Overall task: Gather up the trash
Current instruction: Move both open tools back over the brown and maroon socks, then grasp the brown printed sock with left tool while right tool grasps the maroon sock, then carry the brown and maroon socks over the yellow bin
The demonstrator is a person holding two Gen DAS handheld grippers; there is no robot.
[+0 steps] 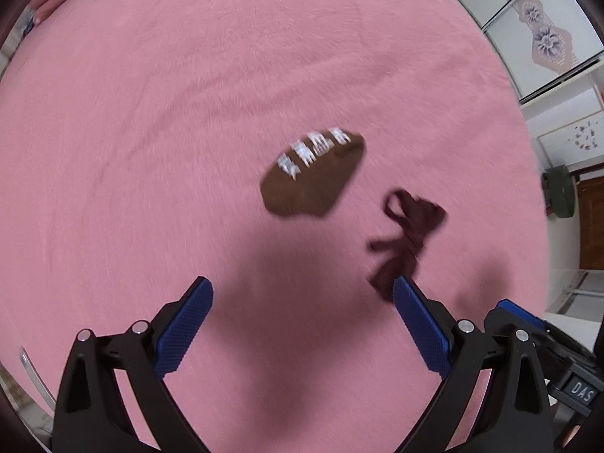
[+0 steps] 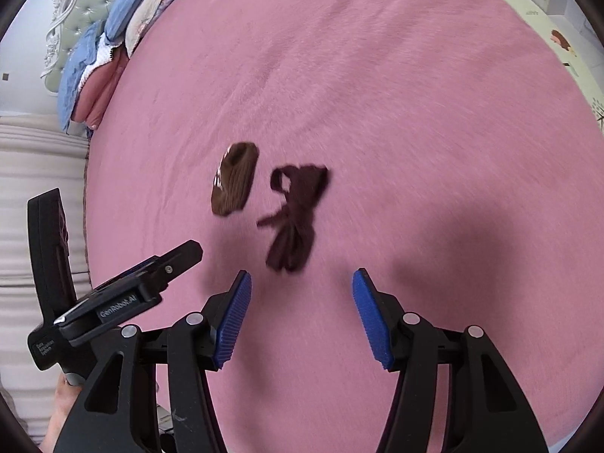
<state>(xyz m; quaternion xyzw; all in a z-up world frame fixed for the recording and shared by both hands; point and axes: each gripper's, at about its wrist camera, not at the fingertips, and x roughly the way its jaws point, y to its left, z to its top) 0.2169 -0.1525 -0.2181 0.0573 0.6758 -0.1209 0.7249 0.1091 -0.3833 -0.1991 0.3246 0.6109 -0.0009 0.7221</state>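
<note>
A brown wrapper with white lettering (image 1: 313, 177) lies on the pink bed cover (image 1: 151, 132). A dark maroon ribbon scrap (image 1: 407, 241) lies just right of it. My left gripper (image 1: 302, 287) is open and empty, hovering short of both; its right fingertip is near the ribbon's near end. In the right wrist view the wrapper (image 2: 234, 179) and the ribbon (image 2: 294, 215) lie side by side. My right gripper (image 2: 302, 279) is open and empty, just short of the ribbon. The left gripper's body (image 2: 124, 294) shows at the left there.
Folded blue and pink bedding (image 2: 109, 45) and a padded headboard (image 2: 71, 11) are at the far left of the bed. A wardrobe with flower panels (image 1: 543, 37) stands beyond the bed's right edge. The pink cover (image 2: 415, 132) spreads wide around the scraps.
</note>
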